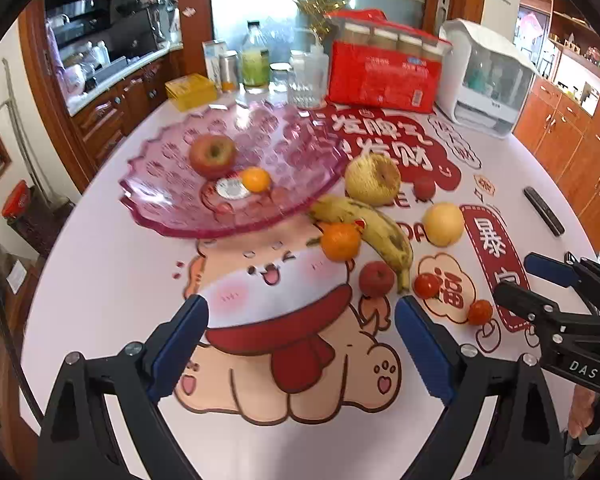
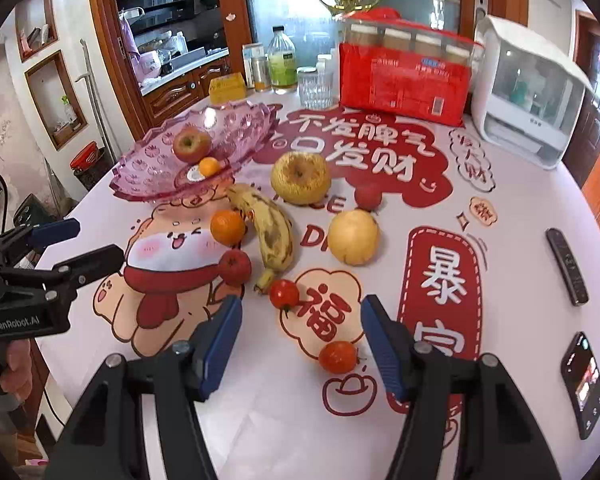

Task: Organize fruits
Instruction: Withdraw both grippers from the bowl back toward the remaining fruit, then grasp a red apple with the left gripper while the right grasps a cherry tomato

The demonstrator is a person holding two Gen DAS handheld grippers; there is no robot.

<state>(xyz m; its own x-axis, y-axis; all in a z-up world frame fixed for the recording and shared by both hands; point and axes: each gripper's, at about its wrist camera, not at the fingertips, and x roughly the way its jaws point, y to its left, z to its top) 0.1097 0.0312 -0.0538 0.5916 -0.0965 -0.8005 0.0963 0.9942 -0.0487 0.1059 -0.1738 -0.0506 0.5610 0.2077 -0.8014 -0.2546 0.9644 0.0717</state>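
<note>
Bare tablecloth (image 1: 100, 300) ahead of my left gripper (image 1: 302, 344), clear run to pink bowl (image 1: 160, 168). My right gripper (image 2: 300, 344): tomato (image 2: 338, 357) between the fingers, another tomato (image 2: 284, 294), banana (image 2: 270, 232), small apple (image 2: 235, 267) crowd just beyond.

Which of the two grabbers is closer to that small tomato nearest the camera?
Right. The right gripper hangs open just short of the tomato, which sits near its right finger. The left gripper hangs open farther off to the tomato's left, over the cartoon print.
</note>
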